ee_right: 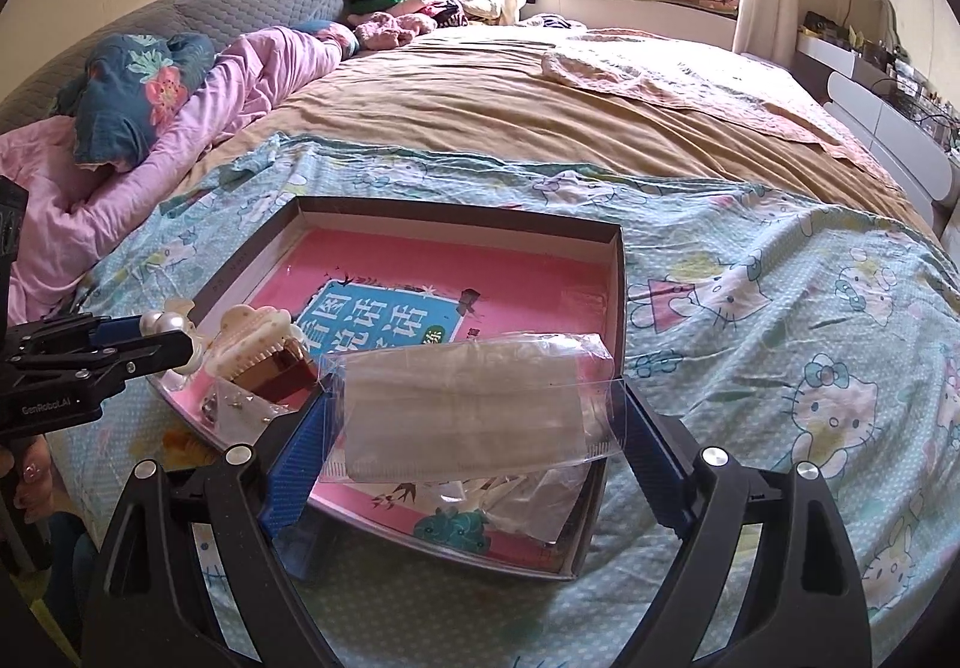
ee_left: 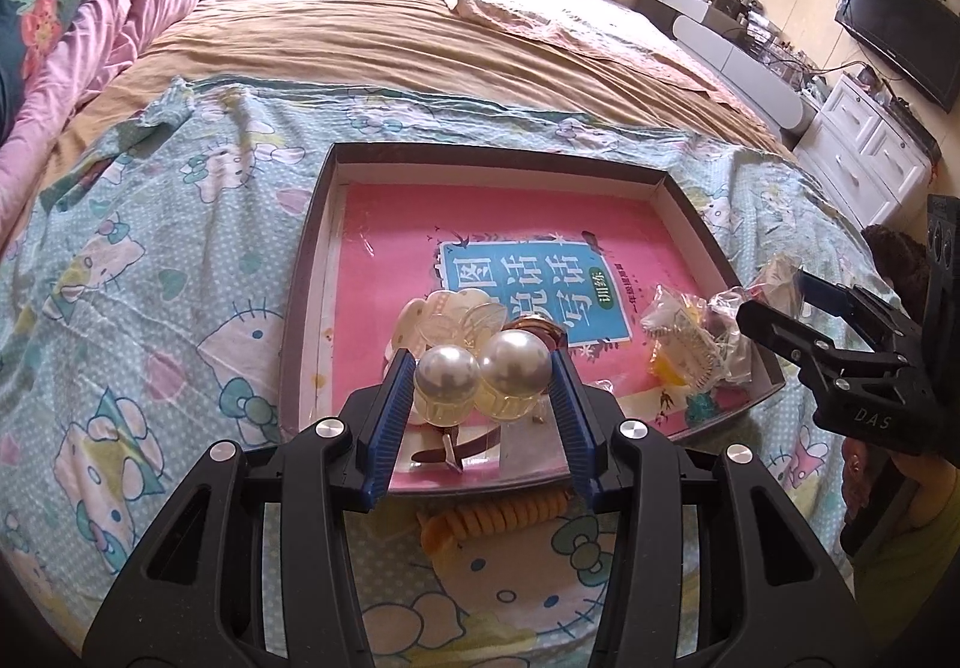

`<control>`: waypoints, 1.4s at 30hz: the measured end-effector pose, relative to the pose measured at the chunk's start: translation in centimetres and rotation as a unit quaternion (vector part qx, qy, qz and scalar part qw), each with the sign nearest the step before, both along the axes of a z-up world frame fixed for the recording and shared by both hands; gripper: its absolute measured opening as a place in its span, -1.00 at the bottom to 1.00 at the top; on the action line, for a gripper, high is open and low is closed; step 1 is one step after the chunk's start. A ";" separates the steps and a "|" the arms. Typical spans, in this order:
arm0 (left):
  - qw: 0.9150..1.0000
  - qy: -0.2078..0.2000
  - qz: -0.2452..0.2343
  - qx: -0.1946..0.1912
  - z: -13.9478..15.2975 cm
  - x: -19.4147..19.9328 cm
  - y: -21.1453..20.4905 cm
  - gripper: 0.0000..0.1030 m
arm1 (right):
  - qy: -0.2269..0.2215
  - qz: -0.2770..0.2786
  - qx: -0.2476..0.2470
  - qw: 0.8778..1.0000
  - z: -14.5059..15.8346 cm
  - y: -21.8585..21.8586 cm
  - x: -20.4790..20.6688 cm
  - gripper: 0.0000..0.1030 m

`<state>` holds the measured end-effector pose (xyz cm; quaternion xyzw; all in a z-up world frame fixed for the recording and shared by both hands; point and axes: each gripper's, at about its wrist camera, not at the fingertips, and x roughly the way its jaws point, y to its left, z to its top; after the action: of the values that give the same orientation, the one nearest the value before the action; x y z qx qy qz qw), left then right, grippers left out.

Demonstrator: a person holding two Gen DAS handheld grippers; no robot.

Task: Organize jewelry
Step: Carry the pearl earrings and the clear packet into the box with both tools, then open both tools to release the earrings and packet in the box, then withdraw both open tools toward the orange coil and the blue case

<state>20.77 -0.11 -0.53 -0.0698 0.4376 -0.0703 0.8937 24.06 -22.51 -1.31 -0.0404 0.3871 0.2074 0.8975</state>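
Observation:
A shallow dark box (ee_left: 492, 152) lined with a pink book lies on the bed. My left gripper (ee_left: 480, 365) is shut on a hair clip with two big pearls (ee_left: 447, 371), held over the box's near edge. Just beyond it lie a cream shell claw clip (ee_left: 444, 314) and a brown clip (ee_left: 534, 329). My right gripper (ee_right: 474, 416) is shut on a clear plastic packet (ee_right: 474, 398) with something whitish inside, above the box's (ee_right: 456, 209) near corner. The left gripper (ee_right: 144, 344) shows there at the left, by the cream clip (ee_right: 258, 338).
Small bags of trinkets (ee_left: 690, 344) lie in the box's right corner. An orange spiral hair tie (ee_left: 498, 518) lies on the cartoon-cat sheet (ee_left: 180, 278) just outside the box. A tan blanket (ee_right: 480, 116) and a pink quilt (ee_right: 240, 80) lie beyond. White drawers (ee_left: 864, 152) stand at the right.

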 end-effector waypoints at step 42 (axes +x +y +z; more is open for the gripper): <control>1.000 -0.018 0.005 0.006 1.1 -0.4 -0.1 0.19 | -0.018 -0.011 0.022 1.000 2.2 -0.9 -3.7 0.87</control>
<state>20.32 -0.19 0.53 -0.0658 0.4215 -0.0642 0.9022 20.37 -23.46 0.87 -0.0200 0.3669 0.2054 0.9071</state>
